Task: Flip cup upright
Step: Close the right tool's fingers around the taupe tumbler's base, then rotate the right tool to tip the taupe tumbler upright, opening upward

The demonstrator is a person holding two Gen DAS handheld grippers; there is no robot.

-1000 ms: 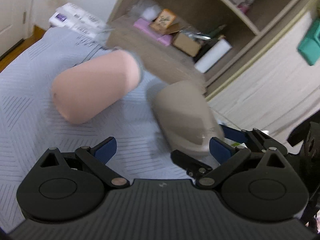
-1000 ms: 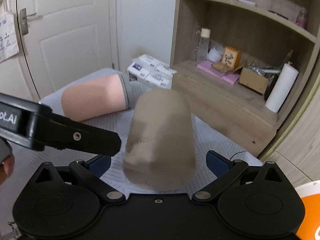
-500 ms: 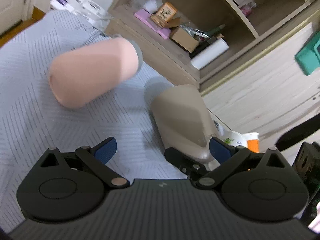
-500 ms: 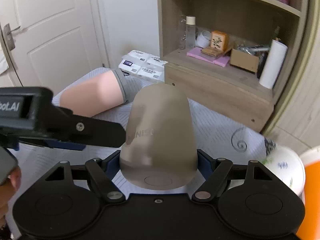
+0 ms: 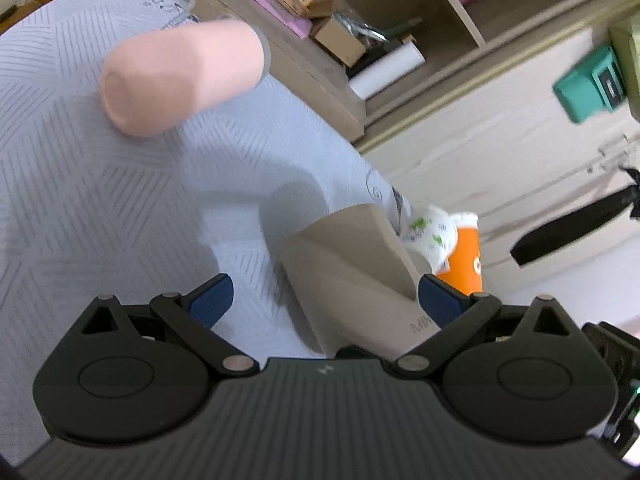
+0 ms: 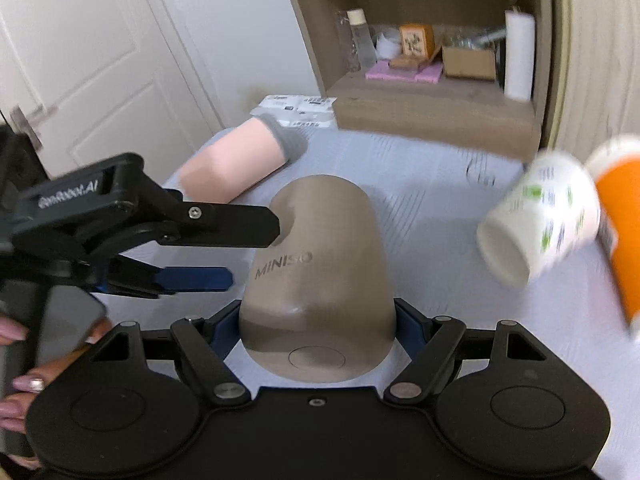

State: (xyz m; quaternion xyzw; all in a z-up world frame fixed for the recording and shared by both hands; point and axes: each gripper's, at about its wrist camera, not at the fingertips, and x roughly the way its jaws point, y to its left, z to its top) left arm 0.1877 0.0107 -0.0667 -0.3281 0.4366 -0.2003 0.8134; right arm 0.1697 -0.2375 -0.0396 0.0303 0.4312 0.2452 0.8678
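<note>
A taupe MINISO cup [image 6: 320, 272] lies on its side on the grey mat, its base toward the right wrist camera. My right gripper [image 6: 316, 320] is shut on the cup near its base. In the left wrist view the same cup [image 5: 352, 264] lies between my open left gripper's [image 5: 324, 300] blue pads. The left gripper [image 6: 224, 248] comes in from the left in the right wrist view, with its upper finger [image 6: 240, 222] touching the cup's far left side.
A pink cup [image 5: 180, 76] lies on its side farther back on the mat [image 5: 80, 184]. A white patterned cup [image 6: 536, 216] and an orange cup [image 6: 620, 232] are at the right. A wooden shelf unit [image 6: 432, 108] stands behind the mat.
My right gripper closed on the taupe cup and holds it. The left gripper moved in around the cup's far end. The white and orange cups came into view at the right.
</note>
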